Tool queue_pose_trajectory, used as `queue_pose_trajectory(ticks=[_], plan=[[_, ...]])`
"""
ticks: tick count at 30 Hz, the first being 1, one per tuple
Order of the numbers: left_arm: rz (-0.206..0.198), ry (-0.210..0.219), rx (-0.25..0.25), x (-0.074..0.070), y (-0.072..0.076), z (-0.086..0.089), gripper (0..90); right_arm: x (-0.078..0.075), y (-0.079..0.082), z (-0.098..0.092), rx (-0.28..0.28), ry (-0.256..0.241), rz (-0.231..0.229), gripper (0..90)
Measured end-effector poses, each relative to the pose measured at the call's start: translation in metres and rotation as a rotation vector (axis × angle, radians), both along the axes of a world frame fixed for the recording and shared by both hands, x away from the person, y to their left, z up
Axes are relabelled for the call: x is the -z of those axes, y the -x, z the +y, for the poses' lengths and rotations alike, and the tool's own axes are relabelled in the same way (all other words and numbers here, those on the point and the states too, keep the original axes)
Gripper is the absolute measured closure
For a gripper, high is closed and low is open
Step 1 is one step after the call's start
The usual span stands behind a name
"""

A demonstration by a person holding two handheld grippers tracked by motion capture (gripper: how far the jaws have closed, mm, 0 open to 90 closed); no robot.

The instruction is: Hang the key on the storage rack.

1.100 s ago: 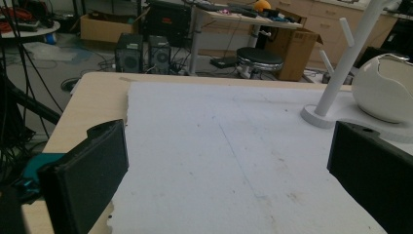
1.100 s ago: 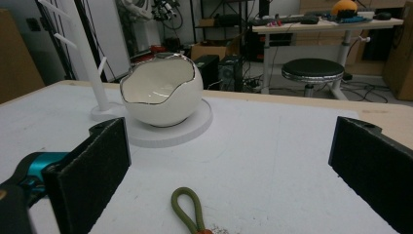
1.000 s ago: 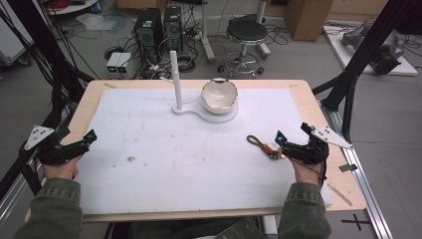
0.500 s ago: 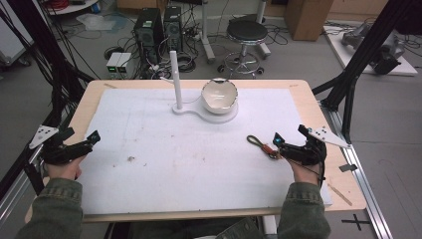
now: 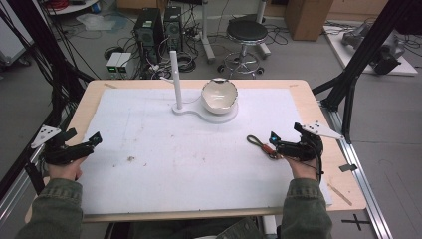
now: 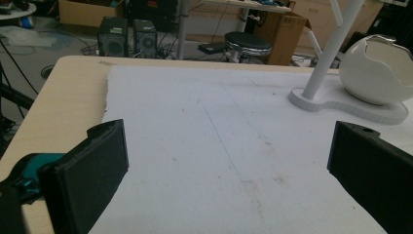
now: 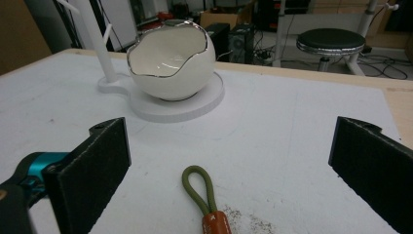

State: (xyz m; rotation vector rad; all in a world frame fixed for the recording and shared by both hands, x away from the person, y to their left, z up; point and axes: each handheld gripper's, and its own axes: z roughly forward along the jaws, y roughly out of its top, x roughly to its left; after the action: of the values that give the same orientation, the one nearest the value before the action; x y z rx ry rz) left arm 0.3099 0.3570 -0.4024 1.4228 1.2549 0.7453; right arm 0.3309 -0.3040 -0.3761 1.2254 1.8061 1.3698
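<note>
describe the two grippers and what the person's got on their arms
Both the left gripper and the right gripper are black handheld units with two flat, matte black jaws and a teal part near the base of one jaw. Each carries a grey three-cornered plate on top, and a thin black cable trails from the right one. The sleeves are olive green.
</note>
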Motion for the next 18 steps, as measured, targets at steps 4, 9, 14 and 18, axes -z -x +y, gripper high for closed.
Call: queue_pose_trajectory(ticks=[4, 9, 14, 18], plan=[[0.003, -0.002, 0.001, 0.000, 0.000, 0.000, 1.8, -0.004, -0.010, 0.002, -0.013, 0.037, 0.024, 0.6], [0.005, -0.003, 0.002, 0.000, 0.000, 0.000, 1.8, -0.008, -0.017, 0.002, -0.028, 0.075, 0.057, 0.6], [0.007, -0.001, 0.000, 0.001, -0.001, 0.000, 1.8, -0.010, -0.024, 0.003, -0.055, 0.103, 0.098, 0.6], [0.006, -0.001, 0.001, 0.001, -0.001, 0.000, 1.8, -0.009, -0.033, 0.004, -0.082, 0.124, 0.144, 0.6]])
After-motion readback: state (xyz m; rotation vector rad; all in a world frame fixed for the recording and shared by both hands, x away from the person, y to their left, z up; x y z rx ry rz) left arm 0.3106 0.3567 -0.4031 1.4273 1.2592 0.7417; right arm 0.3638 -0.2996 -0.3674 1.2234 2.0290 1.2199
